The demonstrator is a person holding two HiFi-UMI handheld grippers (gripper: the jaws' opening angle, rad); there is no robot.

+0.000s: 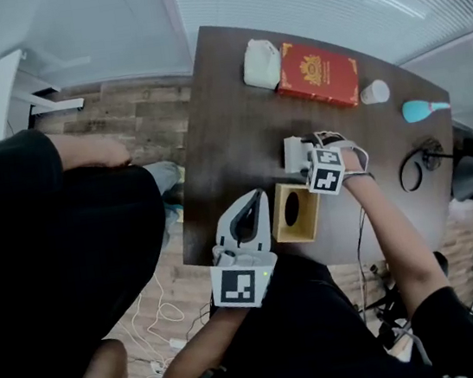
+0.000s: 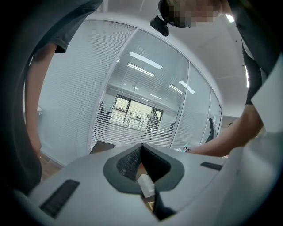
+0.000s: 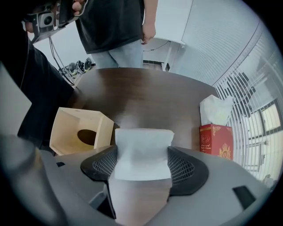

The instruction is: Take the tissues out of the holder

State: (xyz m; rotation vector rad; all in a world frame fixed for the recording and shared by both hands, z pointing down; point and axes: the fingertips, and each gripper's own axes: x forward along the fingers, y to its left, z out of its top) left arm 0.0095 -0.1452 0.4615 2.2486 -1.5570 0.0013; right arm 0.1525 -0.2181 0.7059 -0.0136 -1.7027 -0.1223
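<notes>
The wooden tissue holder (image 1: pixel 296 212) stands at the table's near edge; it is a pale open box with an oval hole (image 3: pixel 86 137) in one face. Just beyond it my right gripper (image 1: pixel 299 154) is shut on a white stack of tissues (image 3: pixel 143 152), held above the dark tabletop and clear of the holder. My left gripper (image 1: pixel 258 198) rests to the left of the holder, its jaws closed together with nothing held between them. The left gripper (image 2: pixel 141 152) view tilts upward toward a glass wall and shows no holder.
A red box (image 1: pixel 318 73) with a white tissue bag (image 1: pixel 261 64) beside it sits at the table's (image 1: pixel 227 124) far side. A white cup (image 1: pixel 374 92), a teal object (image 1: pixel 422 109) and a black cable loop (image 1: pixel 415 169) lie at the right. Another person (image 1: pixel 62 252) stands left of the table.
</notes>
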